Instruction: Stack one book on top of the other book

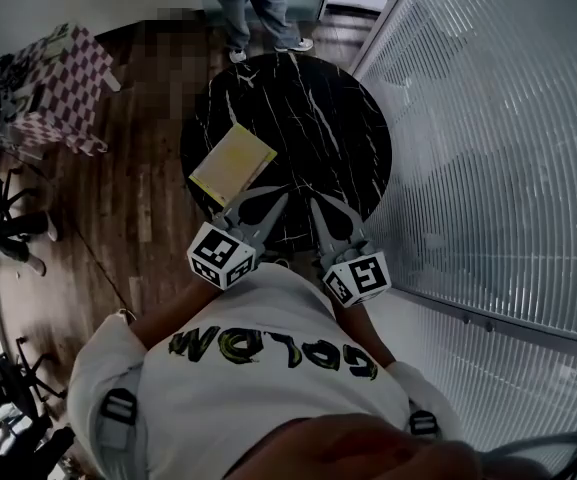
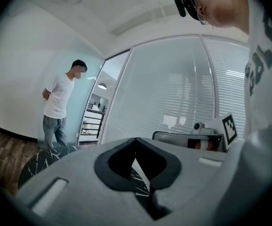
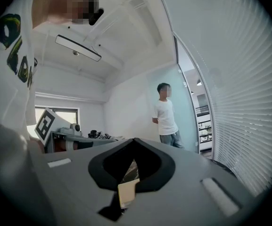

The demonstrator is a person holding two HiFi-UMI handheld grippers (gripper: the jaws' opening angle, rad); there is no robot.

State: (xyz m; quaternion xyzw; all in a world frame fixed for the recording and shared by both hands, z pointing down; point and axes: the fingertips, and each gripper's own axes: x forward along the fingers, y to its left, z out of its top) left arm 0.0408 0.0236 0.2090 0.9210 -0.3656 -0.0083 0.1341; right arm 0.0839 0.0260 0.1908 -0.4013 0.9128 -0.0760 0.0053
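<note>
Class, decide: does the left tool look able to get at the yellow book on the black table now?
Probably yes: the left tool sits shut near the yellow book, bare table between, nothing blocking.

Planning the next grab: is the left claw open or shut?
Shut: the left claw has its jaws together at the tips, nothing held between them.

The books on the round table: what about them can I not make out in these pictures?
- Head view: one yellow book shows, small and from above; whether a second lies under it cannot be told.
- Left gripper view: the left hand-held gripper itself covers most of the table; no book shows.
- Right gripper view: a pale patch in the slit of the right hand-held gripper is too small to name.
</note>
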